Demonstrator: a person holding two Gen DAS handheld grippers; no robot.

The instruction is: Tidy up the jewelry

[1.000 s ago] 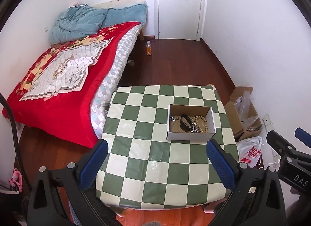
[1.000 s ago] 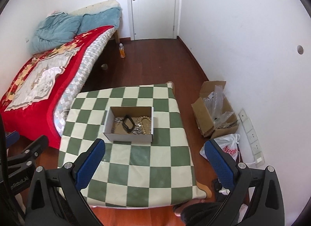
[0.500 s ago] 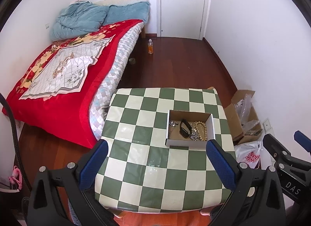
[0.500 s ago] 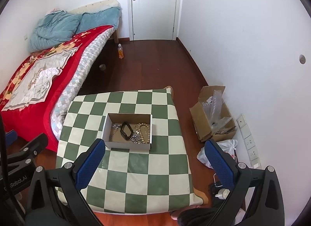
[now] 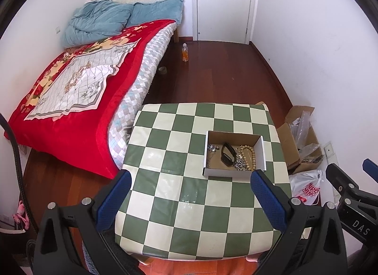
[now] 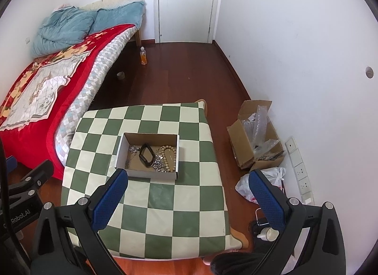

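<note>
One open cardboard box (image 5: 234, 156) sits right of centre on the green-and-white checked table (image 5: 189, 204); inside lie one black bracelet (image 5: 227, 154), one wooden bead bracelet (image 5: 249, 156) and silvery pieces too tangled to count; left gripper (image 5: 191, 201) and right gripper (image 6: 187, 200) both hang spread wide, holding nothing; the right gripper's body, at the left view's lower right, reads "DAS", cut off; a white plastic bag (image 5: 307, 187) shows partial red lettering.

The left gripper (image 5: 190, 194) is spread wide, blue pads (image 5: 113, 200) far apart and holding nothing. The right gripper (image 6: 189, 194) is spread just as wide and also empty. Both are held high, side by side, tilted downward.
</note>
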